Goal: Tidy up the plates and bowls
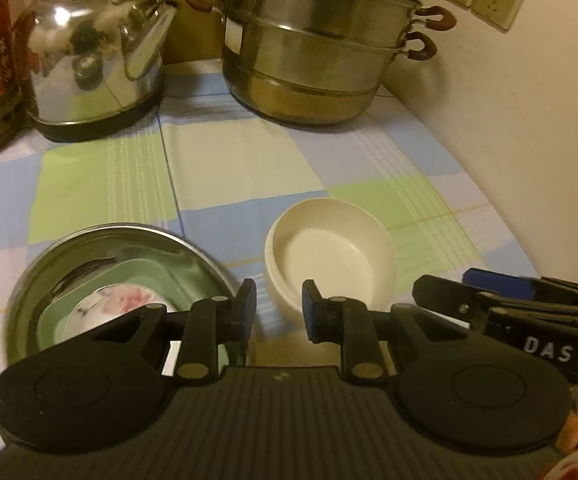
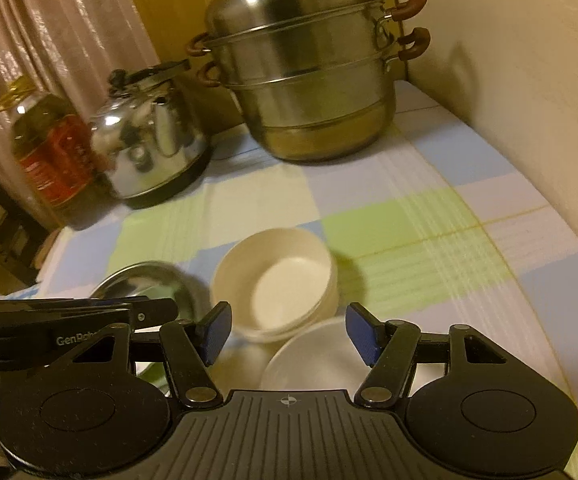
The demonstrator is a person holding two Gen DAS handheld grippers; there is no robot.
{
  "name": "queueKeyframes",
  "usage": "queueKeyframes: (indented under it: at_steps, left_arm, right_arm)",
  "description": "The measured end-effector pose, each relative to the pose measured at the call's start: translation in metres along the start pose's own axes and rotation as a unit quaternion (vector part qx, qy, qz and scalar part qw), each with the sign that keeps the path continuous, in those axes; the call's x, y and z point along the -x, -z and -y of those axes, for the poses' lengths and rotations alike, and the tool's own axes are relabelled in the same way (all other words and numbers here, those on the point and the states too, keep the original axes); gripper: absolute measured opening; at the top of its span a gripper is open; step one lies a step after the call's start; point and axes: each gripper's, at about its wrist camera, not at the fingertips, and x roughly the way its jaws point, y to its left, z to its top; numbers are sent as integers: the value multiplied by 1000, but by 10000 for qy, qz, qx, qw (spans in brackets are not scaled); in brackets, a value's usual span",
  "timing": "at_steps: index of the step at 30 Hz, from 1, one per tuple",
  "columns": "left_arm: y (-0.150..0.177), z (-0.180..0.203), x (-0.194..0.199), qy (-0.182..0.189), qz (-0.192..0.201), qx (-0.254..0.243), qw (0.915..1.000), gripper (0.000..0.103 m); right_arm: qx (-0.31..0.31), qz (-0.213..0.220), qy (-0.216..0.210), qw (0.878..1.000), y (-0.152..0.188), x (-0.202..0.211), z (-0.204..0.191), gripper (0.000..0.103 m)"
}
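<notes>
Both hand-held grippers, left (image 1: 279,306) and right (image 2: 289,332), hang released, empty, over cream bowls (image 1: 329,248) beside bare checked cloth (image 1: 241,156).

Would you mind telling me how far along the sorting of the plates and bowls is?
Done: cream bowls are nested in a stack, and a green dish with a floral bowl sits inside the steel basin. In hand: nothing; the left tool and right tool both stand open and empty. Left: a white bowl sits loose in front of the stack.
</notes>
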Motion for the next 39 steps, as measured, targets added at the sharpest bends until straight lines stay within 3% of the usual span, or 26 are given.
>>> queueKeyframes:
  at_steps: [2,10,21,28,39]
  left_arm:
    - [-5,-1,-11,1,-70,34,10000,21]
    - [-16,-2,-49,-68,-364,50,9993,21]
    - [-21,-6,-72,-73,-583,60,9983,21]
    - [-20,-6,-78,63,-597,19,9982,13]
    - [-17,-1,-71,-8,-433,-138,9990,13]
  right_arm:
    - [-18,-79,64,9999,-6,-13,5,52]
    - [17,-326,213,9992,-20,-54,14,47]
    - [-118,-651,348,9972,-22,-86,22,32]
    - [-229,-714,344,9966,-21,-91,27,13]
    - [-192,-621,376,9972,-24,-88,22,12]
